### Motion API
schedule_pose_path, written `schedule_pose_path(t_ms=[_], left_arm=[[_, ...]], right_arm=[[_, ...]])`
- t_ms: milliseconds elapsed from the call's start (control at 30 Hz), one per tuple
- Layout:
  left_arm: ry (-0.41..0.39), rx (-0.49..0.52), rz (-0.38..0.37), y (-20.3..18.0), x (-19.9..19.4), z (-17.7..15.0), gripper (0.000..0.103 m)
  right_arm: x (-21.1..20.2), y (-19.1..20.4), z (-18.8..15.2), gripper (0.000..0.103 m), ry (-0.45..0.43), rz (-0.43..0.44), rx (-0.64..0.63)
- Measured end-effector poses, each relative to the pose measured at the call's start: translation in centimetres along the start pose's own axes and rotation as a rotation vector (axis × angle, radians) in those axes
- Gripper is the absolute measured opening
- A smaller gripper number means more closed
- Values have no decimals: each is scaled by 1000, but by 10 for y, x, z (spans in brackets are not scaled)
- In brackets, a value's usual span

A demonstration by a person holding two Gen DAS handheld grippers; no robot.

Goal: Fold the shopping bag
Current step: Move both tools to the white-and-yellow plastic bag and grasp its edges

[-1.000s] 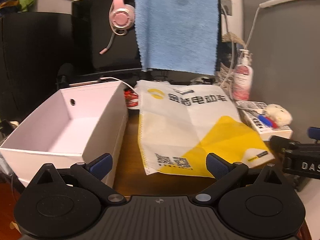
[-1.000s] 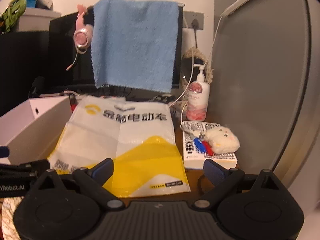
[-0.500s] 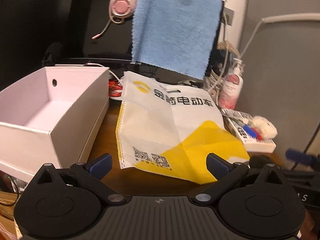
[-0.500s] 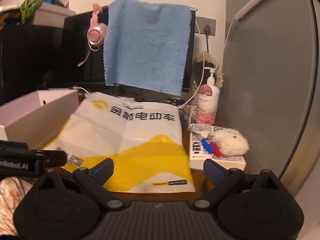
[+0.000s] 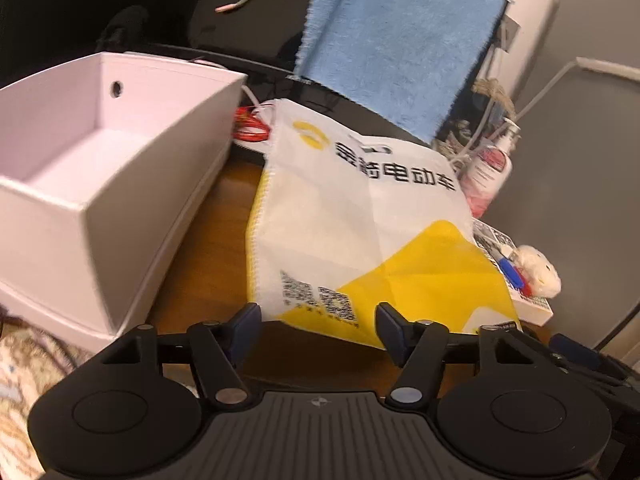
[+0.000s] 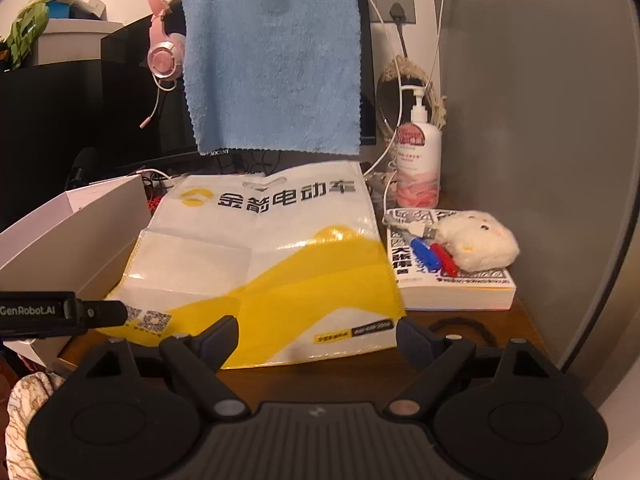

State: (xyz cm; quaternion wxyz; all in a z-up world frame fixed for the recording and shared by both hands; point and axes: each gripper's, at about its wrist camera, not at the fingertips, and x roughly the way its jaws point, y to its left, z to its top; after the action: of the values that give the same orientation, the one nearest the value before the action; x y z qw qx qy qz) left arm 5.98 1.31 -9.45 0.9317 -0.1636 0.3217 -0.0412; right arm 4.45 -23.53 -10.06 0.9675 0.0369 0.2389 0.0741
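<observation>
Left wrist view. Shopping bag (image 5: 360, 232): white and yellow, spread flat on the wooden desk (image 5: 200, 264), unfolded, creases crossing its face. It lies between the white open box (image 5: 100, 184) and a book (image 5: 520, 300). Long axis runs away from the camera, tilted leftward at the far end; printed lettering sits at the far edge, QR codes at the near edge. Left gripper (image 5: 318, 320): jaws parted wide, nothing between them, hovering just short of the bag's near-left corner.

Right wrist view. Shopping bag (image 6: 272, 256): same flat lie, near hem facing the camera, far end under the hanging blue towel (image 6: 272, 64). Right gripper (image 6: 316, 330): spread fully, holding nothing, poised at the near-right hem beside the book (image 6: 452, 296), which carries a plush toy (image 6: 480, 244).

Handling note, as judgement: a clean fold likely calls for both grippers pinching the two near corners level and carrying them together along the long axis, keeping clear of box and book.
</observation>
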Motion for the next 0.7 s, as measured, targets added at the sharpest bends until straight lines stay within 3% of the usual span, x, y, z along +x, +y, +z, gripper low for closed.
schedule_pose_path(t_ms=[67, 333, 433, 567, 633, 700], left_arm=[[2, -15, 8, 2, 3, 1, 84], [9, -73, 42, 8, 14, 3, 83], [47, -113, 4, 22, 22, 9, 64], [50, -108, -27, 20, 26, 13, 18], [17, -78, -25, 16, 21, 13, 16], [-18, -54, -21, 12, 13, 13, 10]], right_arm=[[2, 1, 0, 86, 0, 4, -3], [11, 4, -1, 86, 25, 32, -2], [11, 3, 0, 86, 20, 28, -2], [13, 0, 0, 86, 20, 10, 9], [16, -3, 1, 85, 30, 7, 18], [20, -6, 2, 75, 44, 12, 28]])
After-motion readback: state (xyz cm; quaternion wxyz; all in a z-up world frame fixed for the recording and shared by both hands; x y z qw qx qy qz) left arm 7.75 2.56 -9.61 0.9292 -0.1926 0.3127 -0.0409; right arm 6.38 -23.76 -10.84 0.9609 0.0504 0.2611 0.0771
